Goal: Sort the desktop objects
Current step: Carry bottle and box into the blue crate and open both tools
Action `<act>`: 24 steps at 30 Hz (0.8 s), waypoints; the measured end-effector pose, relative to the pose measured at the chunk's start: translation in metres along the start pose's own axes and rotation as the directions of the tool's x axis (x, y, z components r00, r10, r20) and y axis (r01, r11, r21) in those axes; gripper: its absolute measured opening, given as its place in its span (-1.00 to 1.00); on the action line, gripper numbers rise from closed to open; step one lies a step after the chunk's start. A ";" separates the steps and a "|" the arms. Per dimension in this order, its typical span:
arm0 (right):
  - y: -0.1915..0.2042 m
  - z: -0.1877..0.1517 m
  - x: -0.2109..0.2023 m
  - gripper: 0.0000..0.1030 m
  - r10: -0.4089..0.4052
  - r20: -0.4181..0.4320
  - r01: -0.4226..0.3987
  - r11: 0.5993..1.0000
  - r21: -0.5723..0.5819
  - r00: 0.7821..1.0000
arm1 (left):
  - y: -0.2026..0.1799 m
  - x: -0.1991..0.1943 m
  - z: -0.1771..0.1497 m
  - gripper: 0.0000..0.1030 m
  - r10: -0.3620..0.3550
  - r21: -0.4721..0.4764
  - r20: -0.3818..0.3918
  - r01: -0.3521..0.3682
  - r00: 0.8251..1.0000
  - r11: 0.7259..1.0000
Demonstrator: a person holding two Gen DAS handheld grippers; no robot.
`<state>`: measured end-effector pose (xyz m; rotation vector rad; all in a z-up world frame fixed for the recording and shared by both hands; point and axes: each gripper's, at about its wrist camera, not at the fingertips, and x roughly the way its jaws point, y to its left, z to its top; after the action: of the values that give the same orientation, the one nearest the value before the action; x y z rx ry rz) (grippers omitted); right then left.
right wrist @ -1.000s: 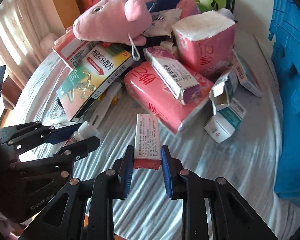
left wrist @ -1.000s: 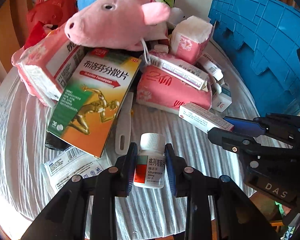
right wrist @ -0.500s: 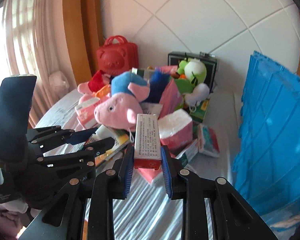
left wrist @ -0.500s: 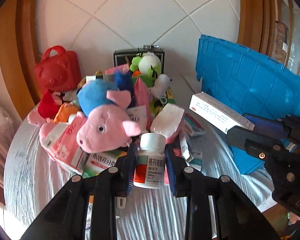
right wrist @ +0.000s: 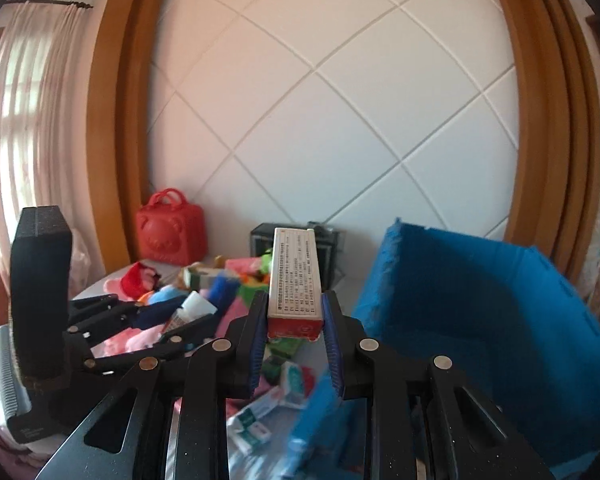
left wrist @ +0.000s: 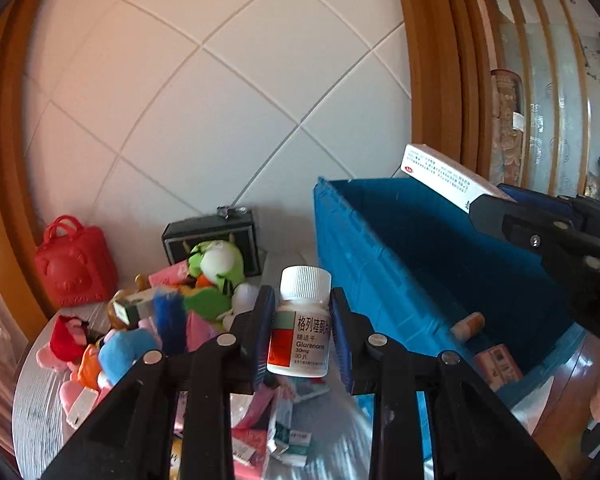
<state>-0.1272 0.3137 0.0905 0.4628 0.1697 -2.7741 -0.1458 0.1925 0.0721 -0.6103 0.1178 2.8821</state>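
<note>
**Operator:** Left wrist view first: my left gripper [left wrist: 302, 334] has its fingers clenched on the white pill bottle [left wrist: 301, 324], upright between the pads, cap up. It hangs above the tabletop [left wrist: 36, 412], just beside the near wall of the blue crate [left wrist: 364, 248]. Left of the crate lie the plush toys [left wrist: 204, 276]; the red bag [left wrist: 74, 266] stands beyond them.

**Spotter:** Anything inside the crate?

**Operator:** A small bottle [left wrist: 469, 325] and a carton [left wrist: 498, 366] on its floor. My right gripper shows above the crate, carrying its box.

**Spotter:** And the right wrist view?

**Operator:** My right gripper [right wrist: 294, 328] grasps the long medicine box [right wrist: 296, 280] by its red end, the box pointing away from me. The crate [right wrist: 480, 300] sits to its right.

**Spotter:** Which step?

**Operator:** I'd call it the carry. Next, both loads need to get over the crate's rim and lower before I release them.
</note>
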 end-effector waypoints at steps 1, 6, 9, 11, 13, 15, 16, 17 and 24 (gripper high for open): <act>-0.016 0.007 -0.002 -0.50 -0.033 0.001 0.033 0.999 -0.007 0.999 | -0.011 0.002 0.013 -0.47 -0.023 0.001 0.009 0.023 1.000 1.000; -0.101 0.027 0.014 -0.50 -0.145 -0.071 0.147 0.989 0.019 0.987 | -0.071 0.041 0.080 -0.47 -0.115 0.008 -0.025 0.115 0.993 0.993; -0.154 0.024 0.040 -0.50 -0.185 -0.160 0.195 0.979 0.054 0.970 | -0.103 0.090 0.106 -0.47 -0.165 -0.021 -0.124 0.163 0.979 0.986; -0.185 0.017 0.057 -0.50 -0.210 -0.209 0.230 0.970 0.077 0.955 | -0.121 0.126 0.112 -0.47 -0.178 -0.043 -0.193 0.173 0.965 0.984; -0.216 0.008 0.079 -0.50 -0.230 -0.266 0.263 0.960 0.097 0.936 | -0.143 0.164 0.112 -0.47 -0.166 -0.025 -0.264 0.165 0.950 0.986; -0.243 -0.005 0.103 -0.50 -0.247 -0.334 0.297 0.949 0.106 0.910 | -0.164 0.203 0.101 -0.47 -0.140 0.013 -0.352 0.155 0.925 0.988; -0.256 -0.015 0.116 -0.50 -0.249 -0.376 0.309 0.945 0.110 0.893 | -0.172 0.220 0.093 -0.47 -0.128 0.031 -0.396 0.153 0.909 0.988; -0.267 -0.027 0.130 -0.50 -0.245 -0.419 0.319 0.941 0.116 0.874 | -0.181 0.237 0.083 -0.47 -0.117 0.041 -0.446 0.151 0.887 0.988; -0.287 -0.094 0.176 -0.50 -0.121 -0.684 0.315 0.935 0.165 0.719 | -0.188 0.271 0.044 -0.47 -0.110 0.040 -0.648 0.179 0.753 0.983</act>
<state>-0.3527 0.5474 -0.0387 1.6097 -0.0034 -2.7230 -0.3673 0.4277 -0.0056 -1.4959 0.2935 2.3679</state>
